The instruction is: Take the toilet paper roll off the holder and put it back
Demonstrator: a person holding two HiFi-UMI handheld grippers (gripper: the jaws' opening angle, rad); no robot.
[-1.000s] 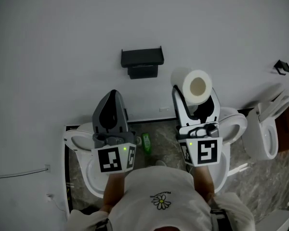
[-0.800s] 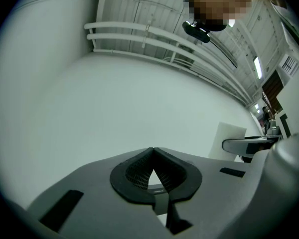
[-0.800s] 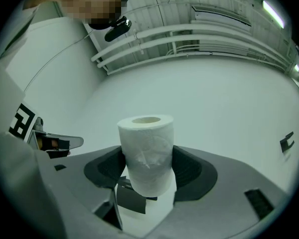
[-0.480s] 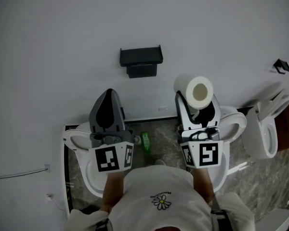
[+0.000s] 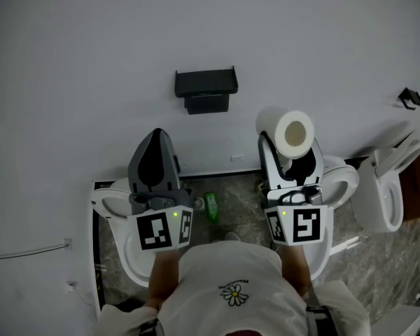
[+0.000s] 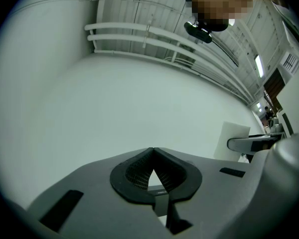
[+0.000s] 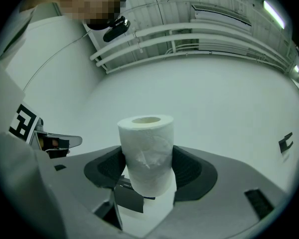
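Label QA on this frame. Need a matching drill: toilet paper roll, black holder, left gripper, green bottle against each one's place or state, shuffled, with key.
Column A
1. toilet paper roll
2. holder
3. left gripper
4. green bottle

Column B
a. standing on the floor
b. jaws together, nothing between them
c. clamped in the right gripper
d. on the wall, no roll on it

Pairs: 1-c, 2-d, 3-b, 4-a

White toilet paper roll [image 5: 288, 133] off black holder [image 5: 206, 89]
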